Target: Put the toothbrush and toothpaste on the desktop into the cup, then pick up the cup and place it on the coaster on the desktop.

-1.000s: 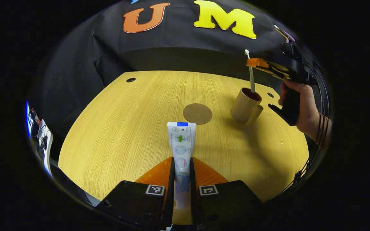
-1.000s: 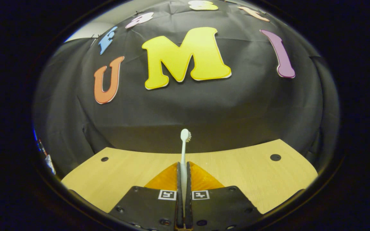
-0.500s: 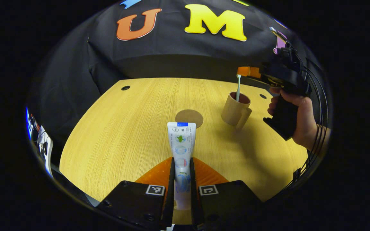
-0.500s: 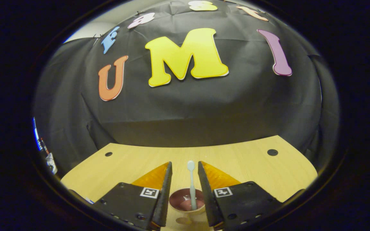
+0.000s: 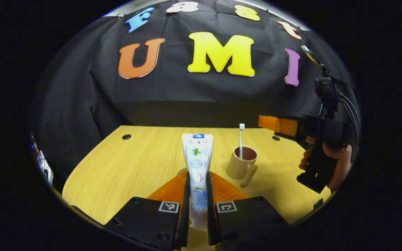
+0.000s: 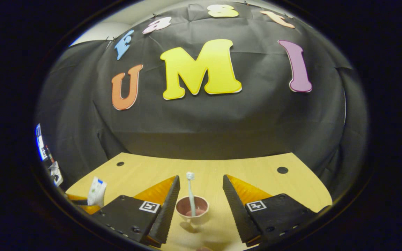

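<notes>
Two claws over wooden desktop (image 5: pixel 134 164) | left claw (image 5: pixel 197 195) clamps toothpaste (image 5: pixel 196 157) | right claw (image 6: pixel 201 202) apart

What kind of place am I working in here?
Likely a staged recording booth, not a bathroom: black cloth wall, a bare wooden desk, and only the cup and toothpaste set out.

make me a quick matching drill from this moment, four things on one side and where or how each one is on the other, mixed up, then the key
Things:
1. toothbrush
2. toothpaste
3. cup
4. right gripper

States:
A. clamped between the left gripper's jaws, above the desktop
B. jaws spread wide, holding nothing
C. standing upright inside the cup, head up
D. resting on the desktop, handle toward the near edge

Pairs: 1-C, 2-A, 3-D, 4-B
</notes>
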